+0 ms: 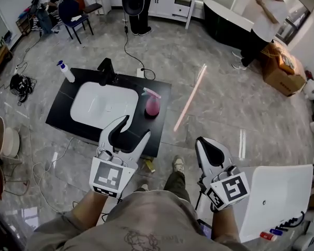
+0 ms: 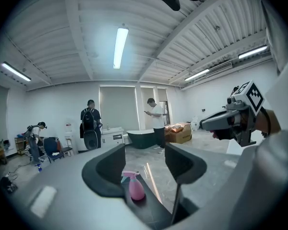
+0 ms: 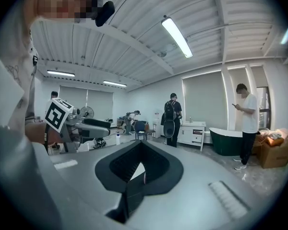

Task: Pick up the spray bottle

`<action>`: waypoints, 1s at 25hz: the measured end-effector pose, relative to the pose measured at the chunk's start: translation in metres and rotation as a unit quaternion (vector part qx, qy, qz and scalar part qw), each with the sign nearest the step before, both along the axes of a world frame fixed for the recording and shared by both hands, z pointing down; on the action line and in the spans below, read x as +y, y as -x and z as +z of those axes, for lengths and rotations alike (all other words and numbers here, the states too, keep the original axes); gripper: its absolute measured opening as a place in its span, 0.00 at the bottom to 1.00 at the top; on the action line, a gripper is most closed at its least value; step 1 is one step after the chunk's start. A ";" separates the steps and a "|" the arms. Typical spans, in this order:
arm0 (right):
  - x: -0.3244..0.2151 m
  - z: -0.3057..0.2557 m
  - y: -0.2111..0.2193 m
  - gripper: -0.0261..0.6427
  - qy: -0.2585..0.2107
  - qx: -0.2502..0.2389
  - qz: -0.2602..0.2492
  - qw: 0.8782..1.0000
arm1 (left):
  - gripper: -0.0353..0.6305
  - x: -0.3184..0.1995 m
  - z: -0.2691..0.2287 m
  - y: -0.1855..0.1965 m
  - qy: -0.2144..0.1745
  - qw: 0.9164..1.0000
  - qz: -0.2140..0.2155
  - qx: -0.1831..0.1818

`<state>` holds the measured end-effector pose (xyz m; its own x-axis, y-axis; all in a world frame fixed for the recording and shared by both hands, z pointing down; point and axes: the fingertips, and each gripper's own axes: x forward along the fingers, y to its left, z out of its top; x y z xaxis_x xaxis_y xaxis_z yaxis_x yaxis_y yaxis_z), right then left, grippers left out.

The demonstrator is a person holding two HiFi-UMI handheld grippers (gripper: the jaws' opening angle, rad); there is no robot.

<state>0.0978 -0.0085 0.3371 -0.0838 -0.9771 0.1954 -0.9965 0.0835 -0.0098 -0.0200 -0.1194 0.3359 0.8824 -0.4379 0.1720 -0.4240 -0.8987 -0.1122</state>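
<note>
while the left tongs (image 1: pixel 136 127) gape apart and the right tongs (image 1: pixel 208 146) sit pressed together, the spray bottle (image 1: pixel 152 103) looks light, stiff, probably slick; best taken at the neck.

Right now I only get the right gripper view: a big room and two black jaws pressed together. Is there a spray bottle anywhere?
Observer: Yes. The head view shows a pink spray bottle standing upright on a black counter, just right of a white basin.
Operator: Is anything grabbing it?
Observer: No. The left gripper is at the counter's near edge with its jaws apart, and the bottle stands clear beyond them.
Operator: And the gripper I'm looking through?
Observer: The right gripper is off to the counter's right, above the floor, and holds nothing.
</note>
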 end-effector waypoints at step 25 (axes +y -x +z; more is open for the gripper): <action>-0.175 0.004 -0.169 0.08 0.011 -0.025 -0.275 0.961 | 0.43 -0.088 -0.001 -0.112 0.004 0.955 -0.296 -0.026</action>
